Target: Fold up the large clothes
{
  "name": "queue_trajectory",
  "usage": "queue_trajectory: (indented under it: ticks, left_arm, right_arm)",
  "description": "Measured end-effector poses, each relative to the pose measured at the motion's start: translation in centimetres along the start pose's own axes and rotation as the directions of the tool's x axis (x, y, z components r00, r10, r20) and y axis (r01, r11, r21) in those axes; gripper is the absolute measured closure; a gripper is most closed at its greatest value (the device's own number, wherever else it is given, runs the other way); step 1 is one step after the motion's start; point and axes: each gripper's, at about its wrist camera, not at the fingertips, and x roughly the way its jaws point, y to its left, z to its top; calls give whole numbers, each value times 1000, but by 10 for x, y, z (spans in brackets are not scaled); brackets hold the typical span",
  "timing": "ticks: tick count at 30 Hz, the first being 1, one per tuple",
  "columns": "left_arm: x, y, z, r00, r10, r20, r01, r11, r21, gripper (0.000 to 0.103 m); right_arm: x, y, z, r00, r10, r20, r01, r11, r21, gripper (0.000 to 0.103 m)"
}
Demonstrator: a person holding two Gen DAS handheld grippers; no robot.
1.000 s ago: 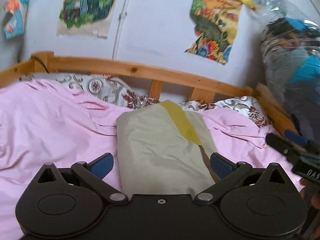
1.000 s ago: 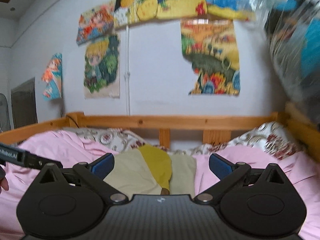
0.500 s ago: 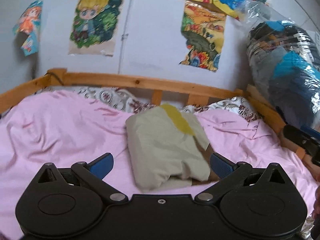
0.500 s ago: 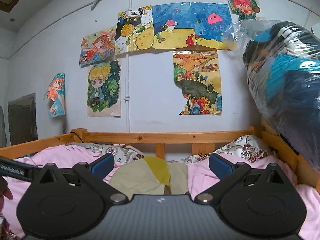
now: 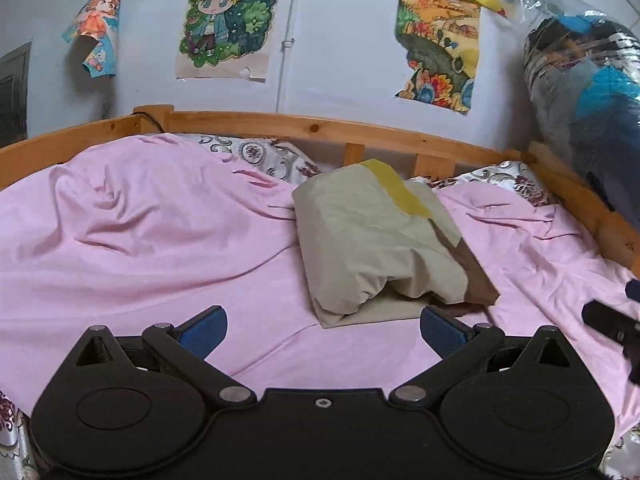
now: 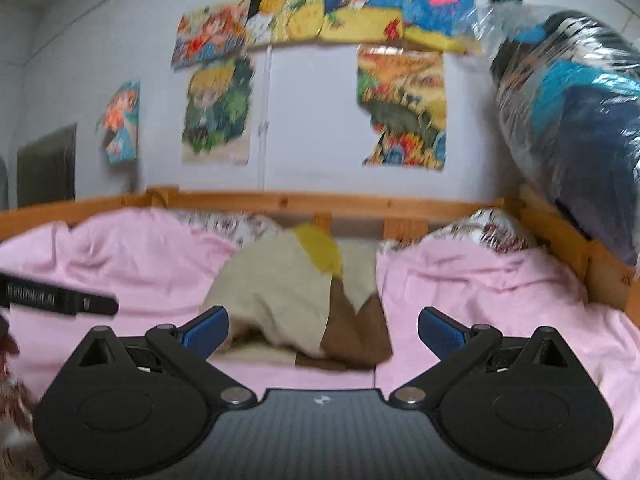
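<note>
Fingers point(image 5: 440, 326) farther back from folded garment point(image 5: 376, 244).

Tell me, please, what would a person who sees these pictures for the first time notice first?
First comes the folded beige garment, with a yellow band and a brown part, lying in the middle of the pink bedsheet. Next come the bright cartoon posters on the wall above the wooden bed frame. Both the left gripper and right gripper are open and empty.
</note>
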Motion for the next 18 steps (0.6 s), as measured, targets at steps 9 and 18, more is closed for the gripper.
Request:
queue_trajectory:
  ticks: [9,18]
  left_arm:
    - [5,-8,-3,1000,-10,-15,11,1000,26,1]
    - [2,-9,-4,1000,-17,-14,17,999,41,1]
  right_arm:
    - [9,11,-8,999,1,-52,-2,1000,-21,0]
    - [9,6,-5,999,-9,-45,9,1000,0,0]
